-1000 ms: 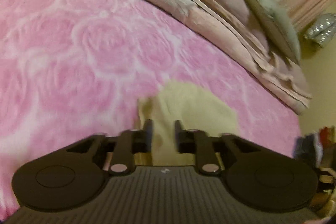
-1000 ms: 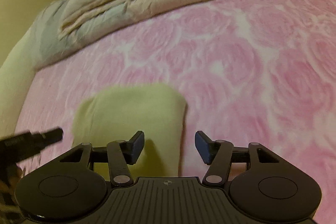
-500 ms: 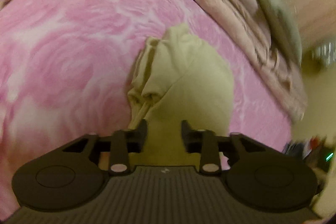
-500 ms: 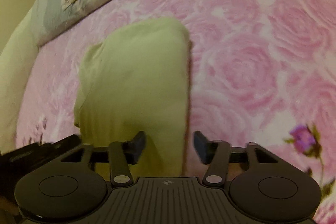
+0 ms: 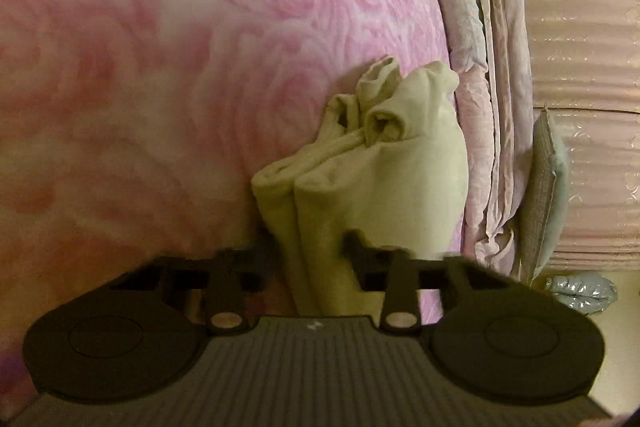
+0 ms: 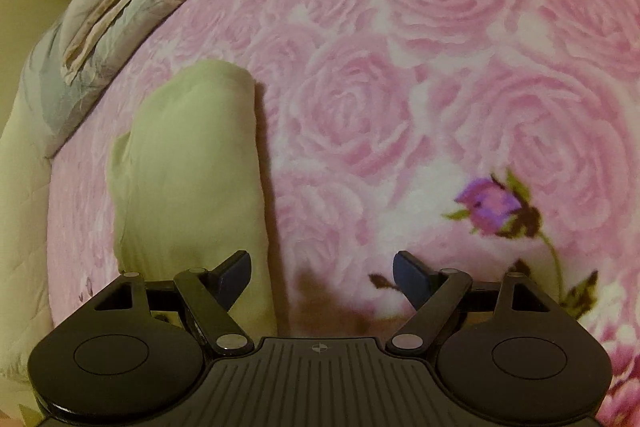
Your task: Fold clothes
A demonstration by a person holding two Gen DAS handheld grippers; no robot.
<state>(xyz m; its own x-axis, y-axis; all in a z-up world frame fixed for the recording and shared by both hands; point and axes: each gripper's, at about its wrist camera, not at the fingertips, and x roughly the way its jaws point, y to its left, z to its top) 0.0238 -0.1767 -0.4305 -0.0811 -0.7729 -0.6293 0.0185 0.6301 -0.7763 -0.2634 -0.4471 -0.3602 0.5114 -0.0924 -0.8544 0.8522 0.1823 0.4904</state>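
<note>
A folded pale yellow-green garment (image 5: 384,179) lies on a bed covered by a pink blanket (image 5: 180,67) patterned with large roses. In the left wrist view the garment shows as a thick bundle with several rolled layers bunched at its far end, next to a folded pinkish-beige quilt (image 5: 484,99) that runs along the bed's edge. A grey-green cushion (image 5: 546,191) stands on edge behind the quilt, against a ribbed beige headboard or wall panel (image 5: 580,47).

The left gripper (image 5: 310,247) has the near end of the garment between its fingers (image 5: 354,247). The fingers stand a moderate gap apart with the cloth filling the space between them; the picture is blurred there, so whether they press on the cloth or only straddle it cannot be told.

In the right wrist view the same garment (image 6: 188,163) appears as a smooth, long folded slab lying flat on the blanket, left of centre. The right gripper (image 6: 322,269) is spread wide and holds nothing. Its left blue-tipped finger (image 6: 234,271) sits over the garment's near right corner, while the other finger is over bare blanket. A printed purple flower bud (image 6: 492,207) with a dark stem marks the blanket to the right. The folded quilt (image 6: 104,11) lies beyond the garment at upper left.
</note>
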